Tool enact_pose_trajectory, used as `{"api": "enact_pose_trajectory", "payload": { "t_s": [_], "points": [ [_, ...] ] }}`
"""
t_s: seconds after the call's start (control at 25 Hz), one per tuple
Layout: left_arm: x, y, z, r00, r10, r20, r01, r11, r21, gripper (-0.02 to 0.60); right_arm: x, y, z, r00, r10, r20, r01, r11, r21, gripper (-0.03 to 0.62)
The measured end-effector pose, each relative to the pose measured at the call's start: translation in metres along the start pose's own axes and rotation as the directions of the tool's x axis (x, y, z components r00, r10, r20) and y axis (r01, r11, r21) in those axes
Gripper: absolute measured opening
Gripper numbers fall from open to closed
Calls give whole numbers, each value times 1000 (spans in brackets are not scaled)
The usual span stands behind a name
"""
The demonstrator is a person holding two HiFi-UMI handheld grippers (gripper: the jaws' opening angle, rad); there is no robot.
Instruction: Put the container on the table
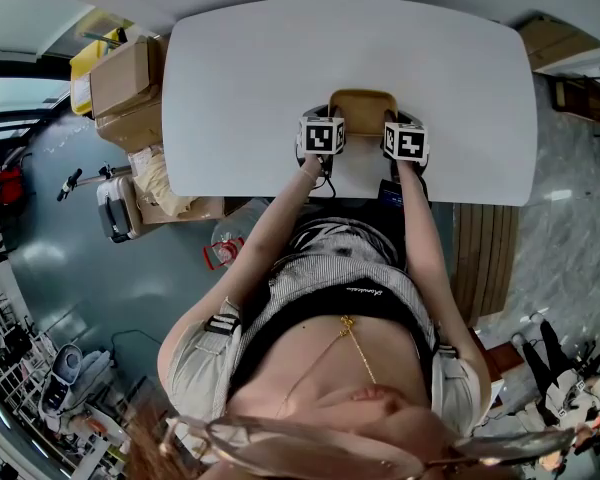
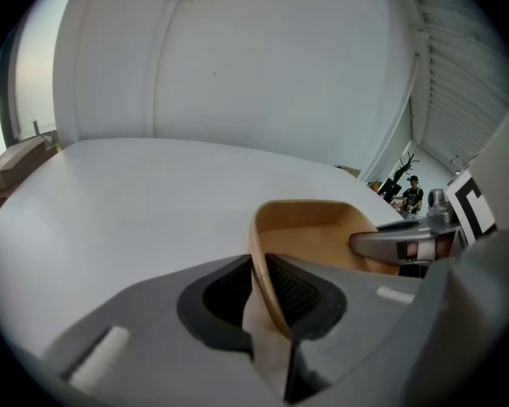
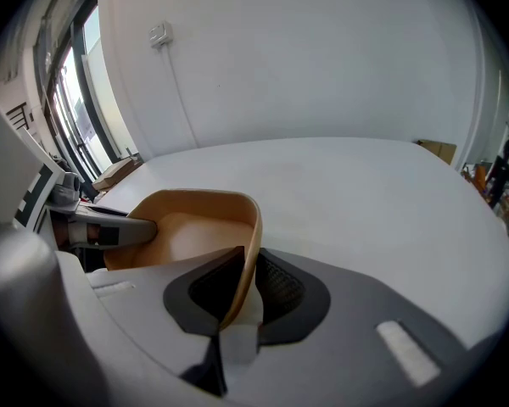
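1. The tan container hangs between the two grippers over the white desk, close to the desk's near edge and about midway along it.
2. The left gripper has its jaws clamped on the container's left wall, one jaw inside the rim and one outside. The wall stands thin and upright in the slot between them.
3. The right gripper is clamped the same way on the opposite wall, so the container spans the gap between the two grippers side to side, open side up.
4. Both grippers are equally near. Neither leads, and the container sits level between them as far as the head view shows.
5. No view settles whether the base already touches the desk or sits just above it, because the jaws hide the underside.
6. Judgement: the coming move turns on the vertical gap alone. The desk lies straight below the container, so an even lowering by both hands, then letting both jaws part together, should set it down without tipping.
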State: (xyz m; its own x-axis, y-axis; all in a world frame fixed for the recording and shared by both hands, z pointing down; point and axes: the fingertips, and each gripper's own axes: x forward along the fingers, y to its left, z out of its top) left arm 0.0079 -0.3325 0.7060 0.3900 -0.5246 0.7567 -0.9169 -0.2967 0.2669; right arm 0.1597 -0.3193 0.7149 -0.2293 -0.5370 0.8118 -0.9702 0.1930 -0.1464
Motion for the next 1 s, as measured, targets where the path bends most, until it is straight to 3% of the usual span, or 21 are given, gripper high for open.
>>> {"api": "enact_pose_trajectory", "payload": {
  "t_s": [0.72, 0.8, 0.88, 1.0],
  "points": [
    [4, 6, -6, 1000, -21, 8, 21, 999, -41, 51, 3, 6, 0, 1000, 18, 6, -18, 999, 29, 67],
    [0, 4, -3, 1000, -21, 11, 21, 1000, -20, 73, 2, 6, 1, 999, 34, 7, -35, 999, 24, 93],
    [-6, 4, 3, 999, -16, 46, 17, 1000, -10, 135, 0, 8, 3, 998, 58, 12, -58, 998, 1, 147],
    [-16, 2, 16, 993, -10, 119, 6, 1000, 30, 143, -7, 9, 10, 993, 99, 66, -100, 995, 3, 146]
  ]
}}
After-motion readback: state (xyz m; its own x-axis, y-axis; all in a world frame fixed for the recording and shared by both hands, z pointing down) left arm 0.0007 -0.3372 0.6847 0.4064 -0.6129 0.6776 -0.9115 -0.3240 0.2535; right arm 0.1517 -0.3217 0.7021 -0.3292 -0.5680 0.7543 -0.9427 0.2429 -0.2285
